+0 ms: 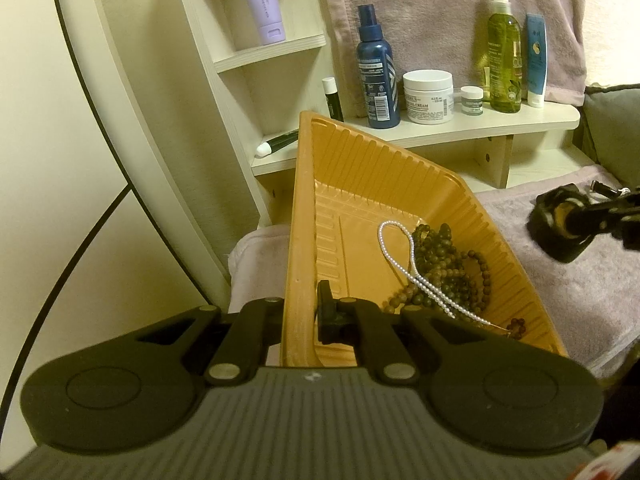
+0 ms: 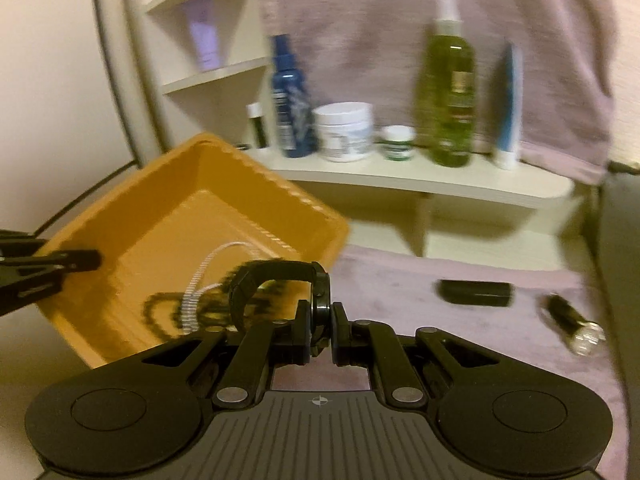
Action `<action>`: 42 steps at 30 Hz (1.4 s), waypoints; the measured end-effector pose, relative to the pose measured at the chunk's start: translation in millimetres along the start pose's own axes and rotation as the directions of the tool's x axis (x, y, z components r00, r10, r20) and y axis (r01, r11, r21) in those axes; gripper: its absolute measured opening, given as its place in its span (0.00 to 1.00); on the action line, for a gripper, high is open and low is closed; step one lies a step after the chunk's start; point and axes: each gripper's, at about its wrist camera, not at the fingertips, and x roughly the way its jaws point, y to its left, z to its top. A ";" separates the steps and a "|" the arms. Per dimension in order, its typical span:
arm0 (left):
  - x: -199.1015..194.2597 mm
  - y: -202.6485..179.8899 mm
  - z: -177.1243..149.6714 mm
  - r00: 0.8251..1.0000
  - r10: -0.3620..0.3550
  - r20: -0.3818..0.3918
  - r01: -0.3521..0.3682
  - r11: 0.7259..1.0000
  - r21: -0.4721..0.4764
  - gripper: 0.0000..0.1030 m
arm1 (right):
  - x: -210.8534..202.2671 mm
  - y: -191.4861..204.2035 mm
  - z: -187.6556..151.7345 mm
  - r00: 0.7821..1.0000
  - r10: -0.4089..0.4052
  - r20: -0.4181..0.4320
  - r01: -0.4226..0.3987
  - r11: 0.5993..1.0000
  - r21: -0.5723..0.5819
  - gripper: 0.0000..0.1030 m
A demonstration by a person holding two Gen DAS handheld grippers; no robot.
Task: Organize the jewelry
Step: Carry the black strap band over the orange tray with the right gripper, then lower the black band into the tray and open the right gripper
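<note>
Tray tilted on the towel before the shelf, jewelry in its near corner

The tray [image 1: 360, 184] sits left on the towel [image 1: 560, 280], its near left rim between the left gripper [image 1: 316, 314] fingers; a pearl string [image 1: 400, 256] lies over a bead necklace [image 1: 452, 268] inside. Right of it the right gripper [image 2: 321, 330] holds a watch [image 2: 280, 280]. A case [image 2: 474, 293] and a small tube [image 2: 576, 326] lie further right. Bottles [image 1: 376, 68] and jars [image 1: 428, 96] stand on the shelf [image 1: 460, 128] behind.

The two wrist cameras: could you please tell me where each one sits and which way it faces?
Left wrist: on the left gripper, facing down into the tray whose wall its jaws clamp; beads inside, right gripper at right.
Right wrist: on the right gripper, jaws shut on a watch, facing the shelf.
Shared: tray, beads, shelf bottles.
</note>
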 end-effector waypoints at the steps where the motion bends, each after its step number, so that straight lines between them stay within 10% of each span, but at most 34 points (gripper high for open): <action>1: 0.0 0.0 -0.2 1.000 0.001 0.001 -0.001 1.000 0.000 0.05 | 2.1 4.4 1.0 1.000 0.015 -0.004 -0.015 1.000 -0.004 0.09; 42: 1.0 0.8 -1.0 1.000 -0.003 0.002 0.003 1.000 -0.002 0.05 | 48.3 46.5 -5.0 0.973 0.171 -0.153 -0.172 0.985 0.007 0.09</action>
